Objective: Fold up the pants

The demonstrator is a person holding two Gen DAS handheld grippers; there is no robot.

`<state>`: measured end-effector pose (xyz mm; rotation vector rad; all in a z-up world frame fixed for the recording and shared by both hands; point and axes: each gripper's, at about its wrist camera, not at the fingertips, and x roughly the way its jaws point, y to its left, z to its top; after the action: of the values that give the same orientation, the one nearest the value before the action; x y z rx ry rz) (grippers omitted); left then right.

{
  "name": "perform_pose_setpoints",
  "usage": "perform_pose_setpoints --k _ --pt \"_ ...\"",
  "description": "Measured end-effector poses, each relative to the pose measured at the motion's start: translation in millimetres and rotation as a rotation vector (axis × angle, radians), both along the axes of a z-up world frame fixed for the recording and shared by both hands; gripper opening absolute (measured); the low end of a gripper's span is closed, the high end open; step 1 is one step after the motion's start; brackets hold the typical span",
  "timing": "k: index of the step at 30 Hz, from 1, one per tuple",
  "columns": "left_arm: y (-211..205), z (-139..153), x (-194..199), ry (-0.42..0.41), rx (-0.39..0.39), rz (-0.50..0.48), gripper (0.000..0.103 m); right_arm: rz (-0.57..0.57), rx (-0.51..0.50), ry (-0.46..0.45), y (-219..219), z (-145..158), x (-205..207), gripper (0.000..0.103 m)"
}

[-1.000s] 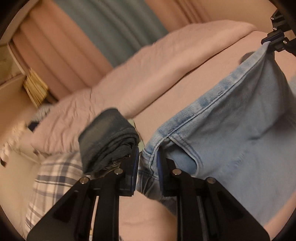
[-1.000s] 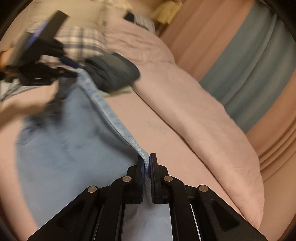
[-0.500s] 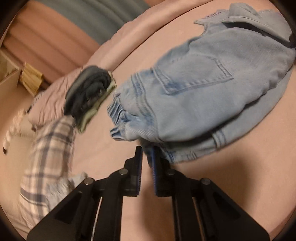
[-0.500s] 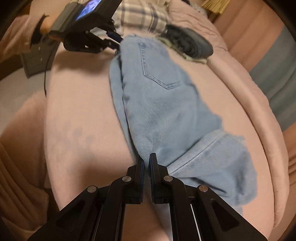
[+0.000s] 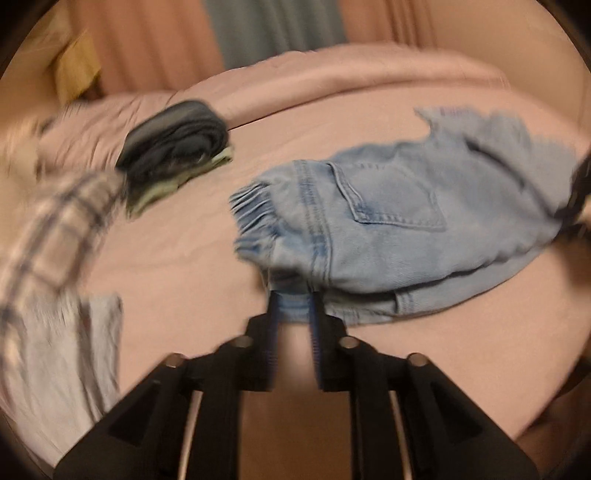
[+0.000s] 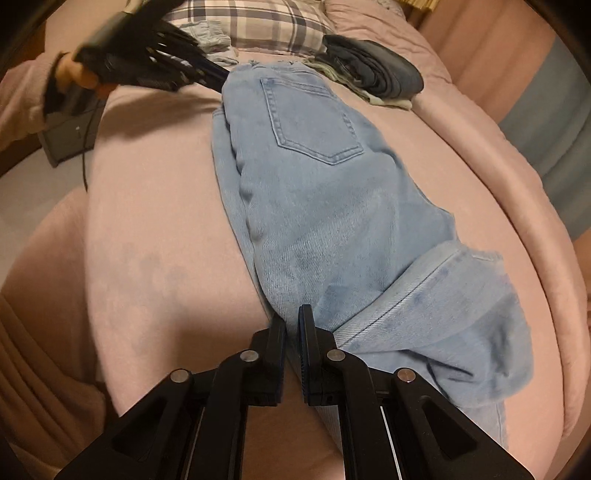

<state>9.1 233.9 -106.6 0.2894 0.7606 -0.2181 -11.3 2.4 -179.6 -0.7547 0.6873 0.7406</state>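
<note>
The light blue jeans [image 6: 325,206], which hung in the air between the two grippers a second ago, now lie along the pink bed [image 6: 155,240], back pocket up. The left gripper [image 5: 293,310] has just been opening its jaws: they stand apart with the waistband corner between them, and the blur in the left wrist view makes it hard to say whether the pads touch the denim. The right gripper [image 6: 291,328] has its jaws nearly together, clamped on a fold of the jeans at the leg end.

In the right wrist view the left gripper is a smeared dark shape at the waistband, held by a hand [image 6: 74,72] partly covered by a pink sleeve. Beyond the waistband sits a folded dark garment [image 6: 373,72] on something pale green, of which only an edge shows. Beside it lies plaid cloth [image 6: 255,24], cut off by the frame. The lower leg of the jeans is bunched, its hem hidden behind the right gripper's body.
</note>
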Motion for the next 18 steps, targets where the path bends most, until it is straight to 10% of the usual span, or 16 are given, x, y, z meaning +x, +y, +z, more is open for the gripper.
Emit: perform_pose_setpoints --k 2,9,11,13,18 --pt "16 6 -5 0.02 -0.173 0.085 0.063 -0.013 0.028 0.011 -3 1 -1 0.005" --pt "18 0 14 0.12 -0.682 0.205 0.055 -0.038 0.082 0.032 -7 2 0 0.005" --pt "13 -4 29 0.156 -0.748 0.262 0.052 -0.045 0.095 0.034 -7 2 0 0.005" --pt "12 -12 42 0.196 -0.757 0.348 0.025 -0.049 0.104 0.035 -7 1 0 0.005" --pt "16 -8 37 0.158 -0.777 0.431 0.018 -0.04 0.119 0.016 -8 9 -4 0.005"
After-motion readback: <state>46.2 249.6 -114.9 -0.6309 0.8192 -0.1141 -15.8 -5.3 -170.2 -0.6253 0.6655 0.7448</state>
